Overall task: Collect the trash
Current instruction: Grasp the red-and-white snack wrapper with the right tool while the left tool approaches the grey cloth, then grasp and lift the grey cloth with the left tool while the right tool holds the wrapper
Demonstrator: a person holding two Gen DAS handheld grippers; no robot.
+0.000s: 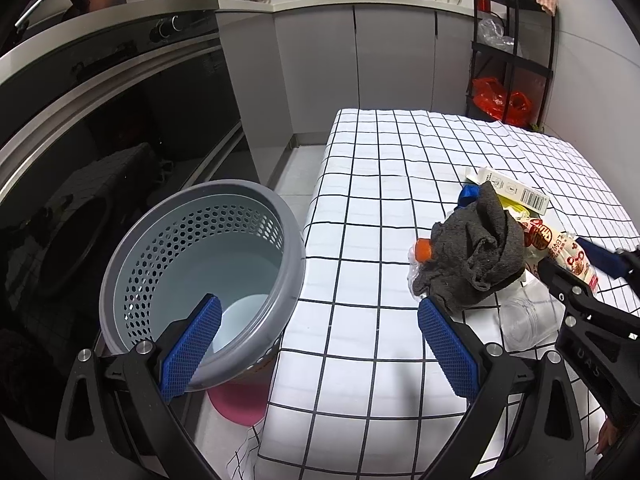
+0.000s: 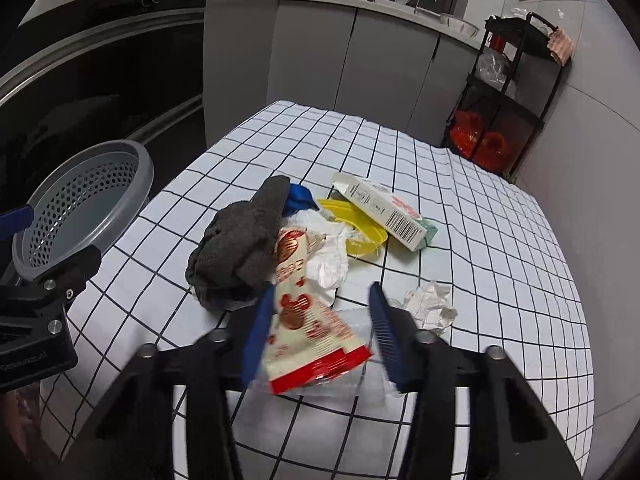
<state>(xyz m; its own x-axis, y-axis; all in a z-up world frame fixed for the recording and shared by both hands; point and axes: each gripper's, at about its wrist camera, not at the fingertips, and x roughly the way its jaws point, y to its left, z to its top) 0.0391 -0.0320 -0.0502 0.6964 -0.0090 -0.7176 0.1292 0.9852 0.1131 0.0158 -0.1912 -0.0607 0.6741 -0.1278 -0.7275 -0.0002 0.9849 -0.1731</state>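
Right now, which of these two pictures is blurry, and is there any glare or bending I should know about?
Right wrist view: motion blur on the right gripper and the snack wrapper between its fingers; the pile beyond is sharp. Left wrist view: sharp, with the dark oven door showing reflections. Both views: fisheye bends the tablecloth grid and darkens the corners.

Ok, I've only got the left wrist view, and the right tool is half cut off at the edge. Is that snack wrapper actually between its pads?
Observer: Yes, the snack wrapper lies between the pads of the right tool. Whether they pinch it, I cannot tell.
Operator: Anything hidden behind the grey cloth?
Observer: A crumpled white scrap, right beside the grey cloth.
Operator: More trash on the far side of that tool?
Observer: One crumpled paper wad, lying apart from the pile.
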